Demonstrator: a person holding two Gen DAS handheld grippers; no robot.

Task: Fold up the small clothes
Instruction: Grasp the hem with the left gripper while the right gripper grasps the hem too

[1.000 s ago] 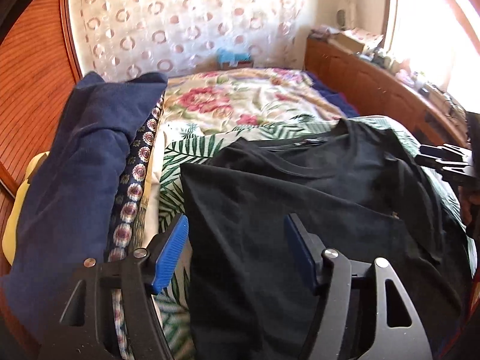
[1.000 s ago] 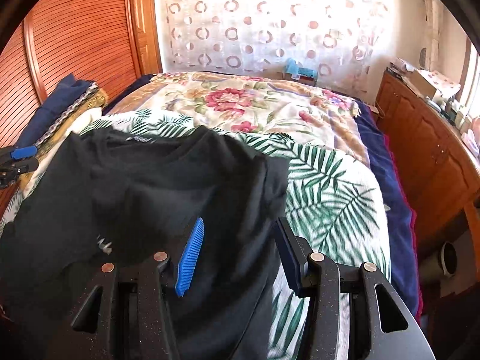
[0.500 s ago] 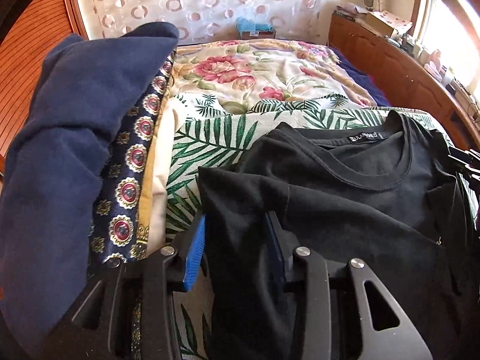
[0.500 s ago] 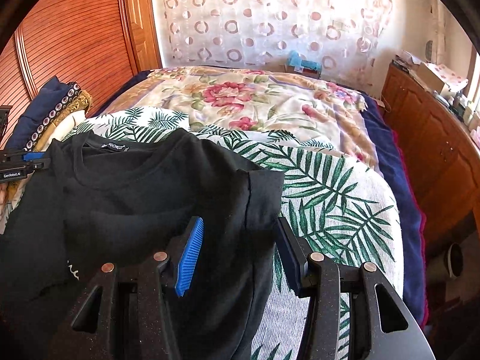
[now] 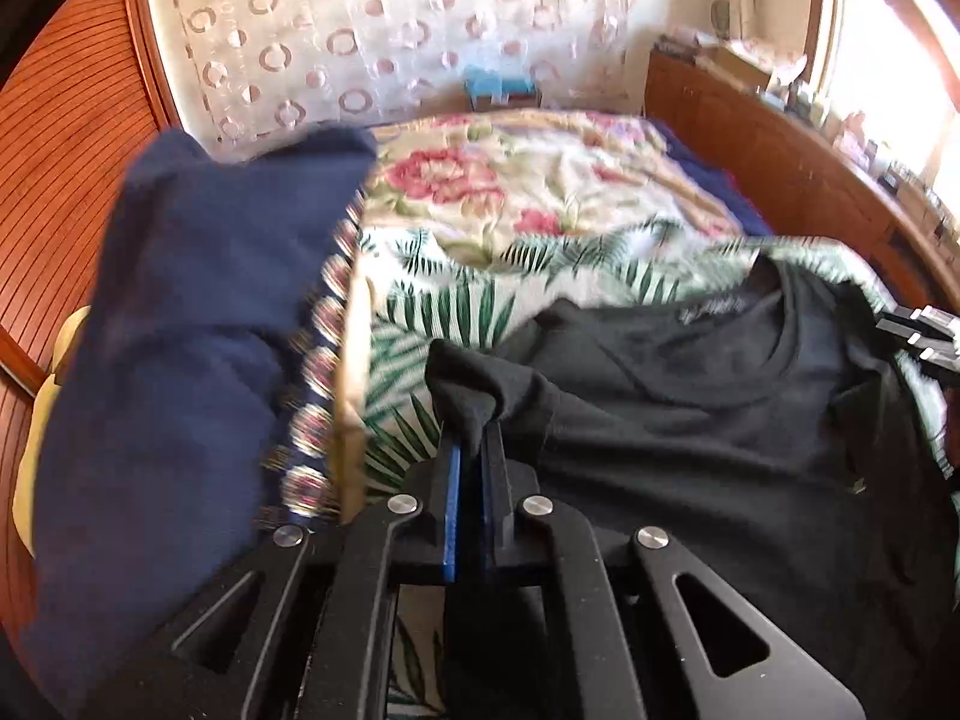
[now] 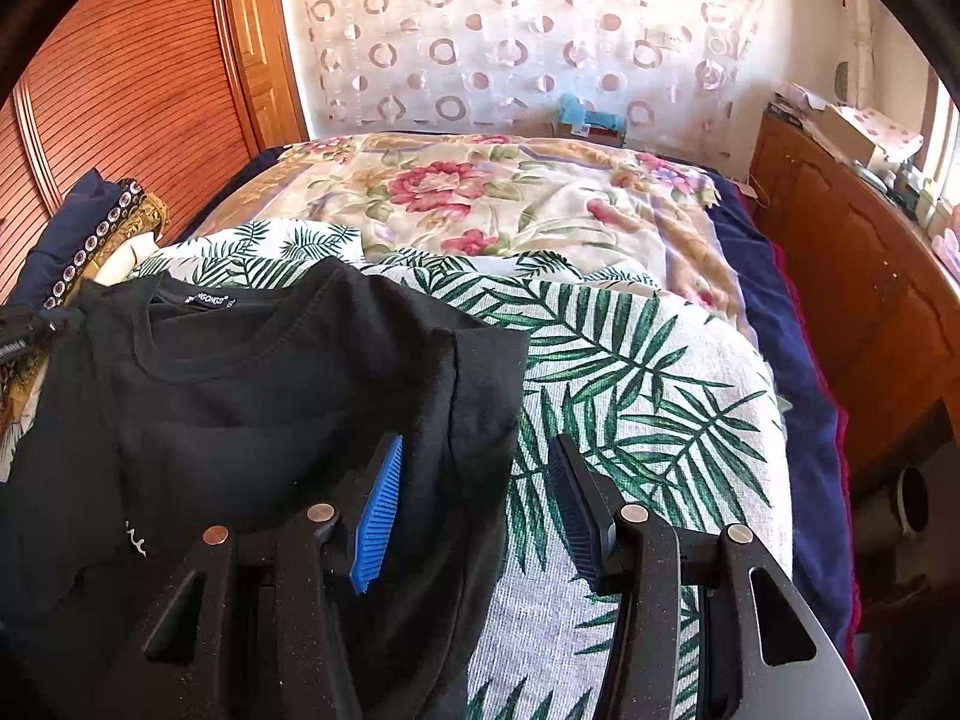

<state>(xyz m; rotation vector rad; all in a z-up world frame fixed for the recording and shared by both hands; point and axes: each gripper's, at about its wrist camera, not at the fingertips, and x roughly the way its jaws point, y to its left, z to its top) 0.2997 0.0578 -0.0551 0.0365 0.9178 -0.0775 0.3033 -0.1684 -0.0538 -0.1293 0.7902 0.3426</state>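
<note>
We have the black T-shirt (image 5: 690,420) spread across the palm-print cover (image 6: 630,372), filling the lower left of the right-wrist frame. Our left gripper (image 5: 471,450) is clamped on a bunched sleeve edge; our right gripper (image 6: 474,480) stands half-wide, straddling the other sleeve, gripping nothing. The cloth looks soft, light and limp, so we judge hems and sleeve corners the best holds.

Both wrist views close, angled down, sharing black T-shirt (image 5: 690,420)
</note>
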